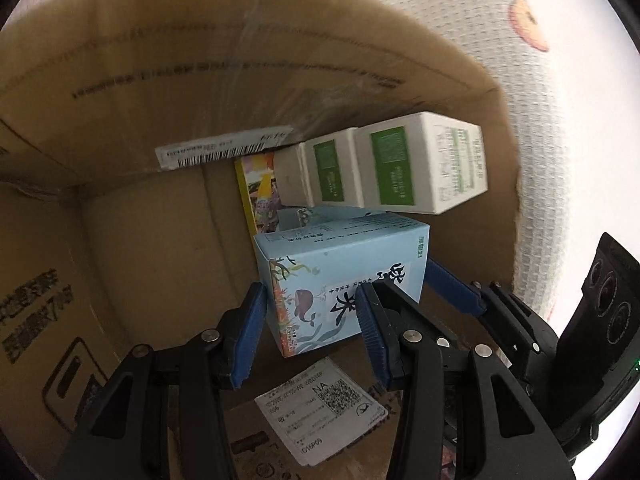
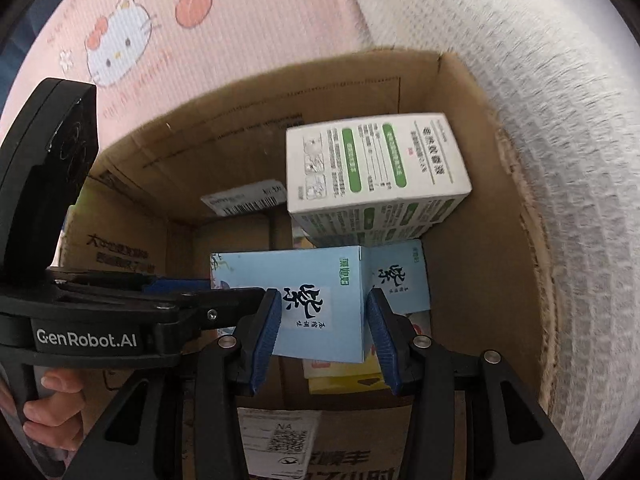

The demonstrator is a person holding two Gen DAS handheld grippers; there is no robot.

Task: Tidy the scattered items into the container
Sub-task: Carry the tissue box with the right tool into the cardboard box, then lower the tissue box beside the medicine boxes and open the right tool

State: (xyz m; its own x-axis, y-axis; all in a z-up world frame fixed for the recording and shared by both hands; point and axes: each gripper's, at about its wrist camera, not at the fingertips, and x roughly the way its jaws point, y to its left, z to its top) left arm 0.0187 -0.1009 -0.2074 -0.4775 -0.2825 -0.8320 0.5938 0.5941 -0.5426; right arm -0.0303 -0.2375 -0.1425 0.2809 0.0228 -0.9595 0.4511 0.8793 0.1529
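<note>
Cardboard box (image 2: 472,184) sits on a cartoon-print quilt (image 2: 132,36), already holding two white-green cartons (image 1: 400,164) stacked at the far right corner. Both light-blue cartons are inside the box mouth: one (image 1: 340,276) is seen between the left gripper (image 1: 312,332) jaws, the other (image 2: 320,300) between the right gripper (image 2: 320,340) jaws. Pads look pressed on the carton sides, so each is judged grasped, not released. Good placement needs both cartons lowered flat beside the stack, onto bare floor near the shipping label (image 1: 320,408), then released only once seated, avoiding a knock on the tilted white-green cartons.
</note>
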